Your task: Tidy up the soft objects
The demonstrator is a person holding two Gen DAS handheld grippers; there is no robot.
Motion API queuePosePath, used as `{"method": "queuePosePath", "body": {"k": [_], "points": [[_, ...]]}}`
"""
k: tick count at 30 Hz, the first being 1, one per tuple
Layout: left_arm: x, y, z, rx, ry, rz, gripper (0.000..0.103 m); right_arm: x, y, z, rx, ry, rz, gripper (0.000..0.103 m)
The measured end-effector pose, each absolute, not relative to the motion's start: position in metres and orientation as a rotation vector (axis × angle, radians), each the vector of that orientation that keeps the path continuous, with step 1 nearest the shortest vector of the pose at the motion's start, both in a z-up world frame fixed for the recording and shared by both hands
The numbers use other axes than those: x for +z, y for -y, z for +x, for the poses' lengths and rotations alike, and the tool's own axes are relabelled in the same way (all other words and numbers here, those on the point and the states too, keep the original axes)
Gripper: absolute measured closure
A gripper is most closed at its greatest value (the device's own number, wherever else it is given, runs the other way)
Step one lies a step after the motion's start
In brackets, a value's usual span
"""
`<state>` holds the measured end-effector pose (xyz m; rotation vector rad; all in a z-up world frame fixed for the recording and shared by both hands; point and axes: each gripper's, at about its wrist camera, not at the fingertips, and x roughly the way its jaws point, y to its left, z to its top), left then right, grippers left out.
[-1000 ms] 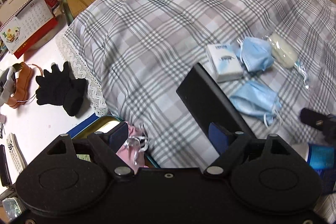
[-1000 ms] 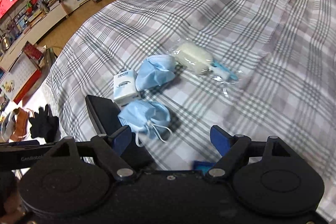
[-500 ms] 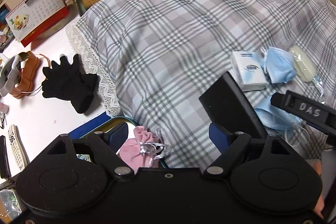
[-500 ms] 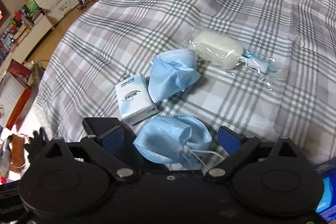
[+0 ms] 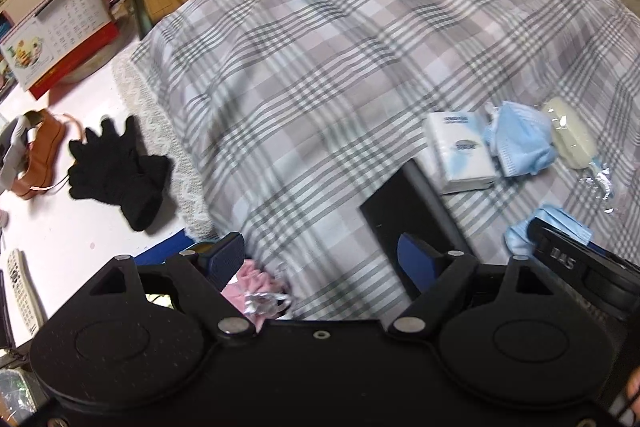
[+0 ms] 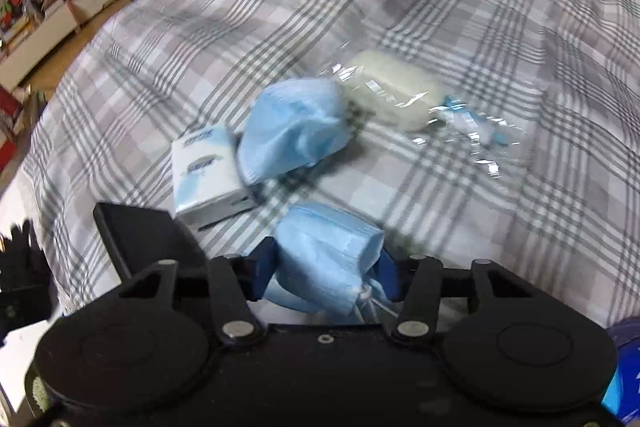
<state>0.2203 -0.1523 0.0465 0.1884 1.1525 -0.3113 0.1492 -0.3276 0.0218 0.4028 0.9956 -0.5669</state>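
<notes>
Right wrist view: right gripper (image 6: pixel 326 273) clamps near blue mask (image 6: pixel 324 259) on plaid cloth (image 6: pixel 400 7), beside tissue pack (image 6: pixel 206 173); second blue mask (image 6: pixel 294 131) just behind. Left gripper (image 5: pixel 320 261) jaws wide apart, holding nothing, above pink pouch (image 5: pixel 250 279).

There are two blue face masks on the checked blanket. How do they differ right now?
The near mask sits between the fingers of the right hand-held gripper, which have closed on it; the far mask lies free. The near mask shows a white ear loop hanging at its lower edge; no loop shows on the far one. The far mask rests against the white tissue pack; the near one does not. Both are light blue and crumpled.
</notes>
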Motion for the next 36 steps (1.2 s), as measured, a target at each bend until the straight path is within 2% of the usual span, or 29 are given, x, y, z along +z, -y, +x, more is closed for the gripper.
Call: {"method": "queuePosePath", "body": {"k": [3,12,19,23,29,34,36], "points": [[0.05,0.168,0.22,-0.329,-1.147,0.191,0.022,0.034,0.344,0.135,-0.597,-0.951,0.411,0.06],[0.05,0.231,0.232,-0.354,-1.155,0.207,0.017,0.063,0.395,0.102,-0.622,-0.856,0.498,0.064],[0.018,0.28,0.243,-0.275,-1.206,0.249,0.016,0.059,0.426,0.087,-0.634,-0.824,0.523,0.064],[0.007,0.302,0.245,-0.209,-1.158,0.321,0.014,0.049,0.445,0.082,-0.624,-0.823,0.599,0.062],[-0.001,0.312,0.248,-0.213,-1.18,0.288,0.018,0.039,0.463,0.076,-0.636,-0.818,0.649,0.062],[0.008,0.324,0.241,-0.257,-1.129,0.24,0.018,0.04,0.465,0.073,-0.638,-0.81,0.64,0.062],[0.009,0.33,0.238,-0.283,-1.131,0.229,0.018,0.042,0.464,0.072,-0.641,-0.803,0.636,0.059]]}}
